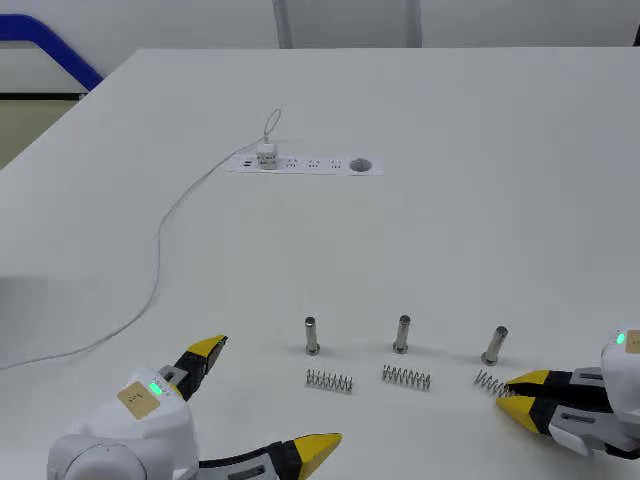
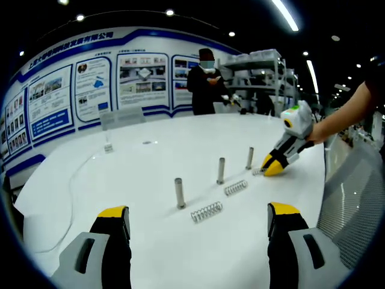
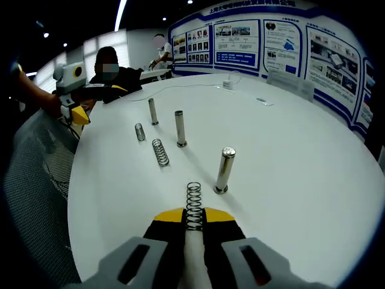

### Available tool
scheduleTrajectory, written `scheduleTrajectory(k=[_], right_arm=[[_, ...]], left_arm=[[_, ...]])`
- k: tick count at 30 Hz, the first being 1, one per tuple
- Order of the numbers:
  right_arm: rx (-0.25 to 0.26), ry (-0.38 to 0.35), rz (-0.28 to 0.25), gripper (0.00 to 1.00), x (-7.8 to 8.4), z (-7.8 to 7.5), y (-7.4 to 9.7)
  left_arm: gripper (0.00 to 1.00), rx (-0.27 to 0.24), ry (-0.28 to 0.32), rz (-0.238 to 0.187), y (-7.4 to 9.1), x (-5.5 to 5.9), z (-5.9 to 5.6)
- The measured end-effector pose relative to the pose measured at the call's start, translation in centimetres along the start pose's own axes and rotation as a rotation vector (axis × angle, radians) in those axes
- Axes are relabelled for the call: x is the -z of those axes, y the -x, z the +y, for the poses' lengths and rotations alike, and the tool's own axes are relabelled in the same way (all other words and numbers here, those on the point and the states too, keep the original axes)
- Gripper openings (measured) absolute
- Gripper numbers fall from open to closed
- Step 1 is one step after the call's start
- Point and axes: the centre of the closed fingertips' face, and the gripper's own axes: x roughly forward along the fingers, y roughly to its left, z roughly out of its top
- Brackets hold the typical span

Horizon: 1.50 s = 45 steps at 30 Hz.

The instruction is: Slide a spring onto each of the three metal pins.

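The right spring [image 3: 193,201] lies flat on the table [image 1: 450,230], just beside the foot of the right pin [image 3: 224,170]. Its near end is pinched between the narrowed jaws of the right gripper [image 1: 512,392]. We judge the hold to be the main risk: only the last few coils are caught, so the spring could droop, swing or flick out as it lifts. Squeezing harder might crush those coils or block the bore that must pass over the pin's head. The pin stands upright on a small base, and a sideways nudge from the spring or a jaw tip could tip it over. It could even fall toward the middle pin [image 1: 402,334]. The middle spring [image 1: 406,377] and left spring [image 1: 329,381] lie loose in front of their pins, none of them threaded yet. They could roll off if a gripper brushes them. The left gripper [image 1: 265,396] hovers near the left pin [image 1: 312,336] with its jaws spread wide and empty, and we would keep it clear of that pin.
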Motion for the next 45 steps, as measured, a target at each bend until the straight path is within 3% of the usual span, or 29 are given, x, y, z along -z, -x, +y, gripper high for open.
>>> scheduleTrajectory(k=[8, 14, 18, 19, 21, 23, 26, 29, 37, 41, 45], right_arm=[[0.007, 0.022, 0.022, 0.11, 0.1, 0.0, 0.4], [-0.007, 0.019, -0.01, 0.11, -1.5, 0.9, 1.3], [-0.02, 0.046, -0.03, 0.11, -2.6, 1.6, 1.8], [-0.028, 0.063, -0.036, 0.11, -3.0, 2.0, 1.9], [-0.04, 0.082, -0.043, 0.11, -3.4, 2.5, 2.1], [-0.056, 0.089, -0.052, 0.11, -3.9, 3.1, 2.3], [-0.074, 0.115, -0.055, 0.11, -4.6, 3.9, 2.6], [-0.087, 0.14, -0.058, 0.11, -5.4, 4.5, 2.7], [-0.123, 0.189, -0.071, 0.11, -7.1, 6.3, 3.1], [-0.14, 0.2, -0.081, 0.11, -7.8, 6.9, 3.1], [-0.158, 0.224, -0.086, 0.11, -8.4, 7.8, 3.1]], left_arm=[[0.95, -0.017, 0.003, -0.03, 0.2, -0.7, 0.8], [0.93, -0.042, 0.039, -0.051, 0.5, -1.2, 1.7], [0.92, -0.033, 0.065, -0.07, 0.5, -1.9, 1.4], [0.92, -0.022, 0.095, -0.082, 0.4, -2.3, 1.1], [0.9, -0.004, 0.098, -0.102, 0.3, -2.9, 0.8], [0.87, 0.033, 0.085, -0.086, 0.1, -2.9, 0.0], [0.81, 0.133, 0.07, -0.042, -0.4, -2.5, -2.2], [0.81, 0.183, 0.029, -0.043, -1.0, -3.1, -3.7], [0.79, 0.282, 0.024, -0.097, -2.1, -6.2, -5.9], [0.75, 0.349, 0.035, -0.096, -2.5, -7.0, -7.1], [0.73, 0.382, -0.006, -0.087, -2.9, -7.2, -8.1]])
